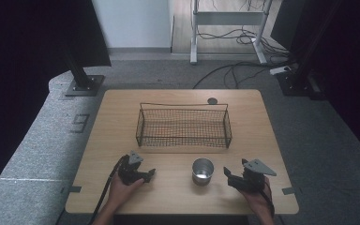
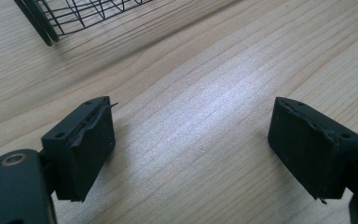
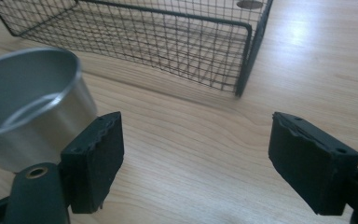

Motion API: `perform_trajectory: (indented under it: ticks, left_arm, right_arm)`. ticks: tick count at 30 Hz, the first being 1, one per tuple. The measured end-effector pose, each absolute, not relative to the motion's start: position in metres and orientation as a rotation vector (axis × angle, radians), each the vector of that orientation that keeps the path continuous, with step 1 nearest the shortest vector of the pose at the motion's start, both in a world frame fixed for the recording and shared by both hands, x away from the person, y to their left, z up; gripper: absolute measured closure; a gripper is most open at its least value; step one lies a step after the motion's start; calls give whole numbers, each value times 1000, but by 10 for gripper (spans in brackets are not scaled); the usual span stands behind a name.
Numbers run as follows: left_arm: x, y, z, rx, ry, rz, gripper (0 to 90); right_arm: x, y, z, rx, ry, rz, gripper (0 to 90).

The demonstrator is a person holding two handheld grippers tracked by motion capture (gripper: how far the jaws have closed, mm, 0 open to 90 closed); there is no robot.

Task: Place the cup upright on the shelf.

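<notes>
**A:** What did the high view give you?

**B:** I had the metal cup standing upright at the near edge of the surface, between the two hands. The left tongs lay at its nine o'clock, the right tongs at its three o'clock, both resting low with nothing in them. The wire basket sat at the cup's twelve o'clock, apart from it. I judged the cup was parked there so either hand could reach it.

**A:** And the left gripper view?

**B:** My left tongs were spread wide over bare wood, a corner of the basket at eleven o'clock.

**A:** The right gripper view?

**B:** The right tongs gaped too, gripping nothing. The cup stood just outside them at ten o'clock, not between the jaws, with the basket behind. I read that as lining up for a grab, the mouth opened wide enough for the cup.
</notes>
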State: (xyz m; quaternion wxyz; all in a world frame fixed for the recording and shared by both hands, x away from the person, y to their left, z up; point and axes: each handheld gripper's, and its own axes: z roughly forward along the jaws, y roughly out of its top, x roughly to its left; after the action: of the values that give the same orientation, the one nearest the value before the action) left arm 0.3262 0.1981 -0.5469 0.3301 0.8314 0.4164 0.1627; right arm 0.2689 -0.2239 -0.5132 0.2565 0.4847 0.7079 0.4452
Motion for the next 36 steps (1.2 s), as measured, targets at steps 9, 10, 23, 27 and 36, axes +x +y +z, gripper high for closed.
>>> perform_trajectory:
  ticks: [9, 10, 23, 27, 36]
  left_arm:
    - [326, 198, -547, 2174, 1089, 425, 146]
    - [326, 198, -547, 2174, 1089, 425, 146]
    - [326, 198, -547, 2175, 1089, 426, 145]
    - [326, 198, -547, 2173, 1089, 426, 145]
    - [327, 197, -547, 2173, 1089, 426, 145]
  right_arm:
    - [260, -216, -502, 1252, 1944, 1260, 185]
    - [257, -213, -499, 1225, 1946, 1265, 185]
    - [247, -192, -488, 1144, 1995, 1331, 184]
    - [245, -186, -486, 1131, 2006, 1355, 183]
    - [244, -170, -486, 1106, 2036, 1348, 163]
